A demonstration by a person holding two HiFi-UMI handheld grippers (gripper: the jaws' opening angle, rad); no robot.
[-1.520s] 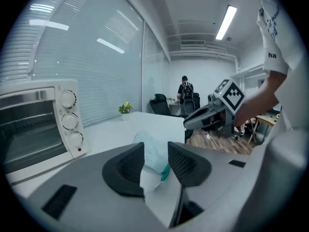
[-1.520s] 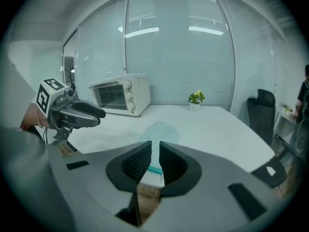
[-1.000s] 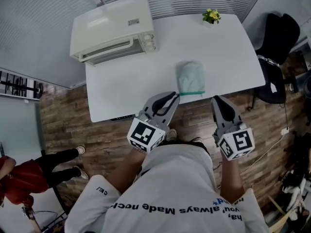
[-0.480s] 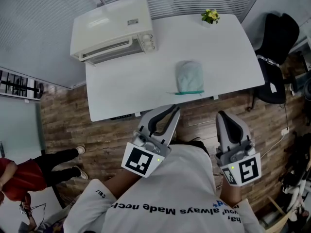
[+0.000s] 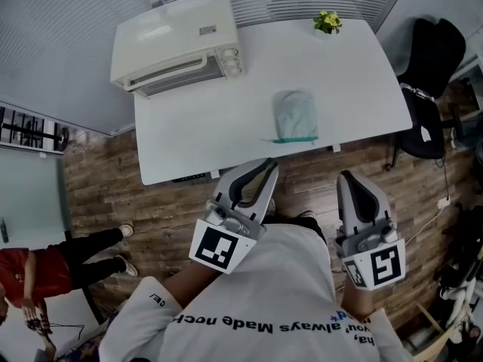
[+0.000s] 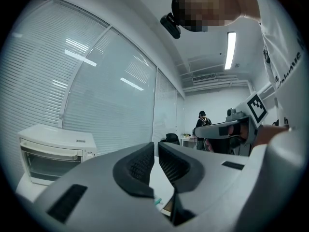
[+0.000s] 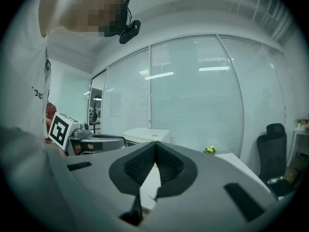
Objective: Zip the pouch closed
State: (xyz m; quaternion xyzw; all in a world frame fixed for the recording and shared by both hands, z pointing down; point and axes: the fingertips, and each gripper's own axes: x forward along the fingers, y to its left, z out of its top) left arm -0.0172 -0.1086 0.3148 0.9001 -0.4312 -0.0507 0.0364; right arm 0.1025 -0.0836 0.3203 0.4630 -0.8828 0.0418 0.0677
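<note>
The pale green pouch lies flat on the white table, its teal zipper edge toward me. Both grippers are pulled back off the table, close to my body and well short of the pouch. My left gripper points level; its jaws have just been closing and now show only a thin slit, with nothing between the pads. My right gripper has its pads touching, and it holds nothing. The pouch is hidden behind the jaws in both gripper views.
A white toaster oven stands at the table's far left. A small yellow flower pot sits at the far right corner. A black chair is to the right, and a person is at the lower left.
Both grippers have drawn back from the table's near edge toward my body and risen. The left one has left the pouch's zipper end. The pouch lies still.
</note>
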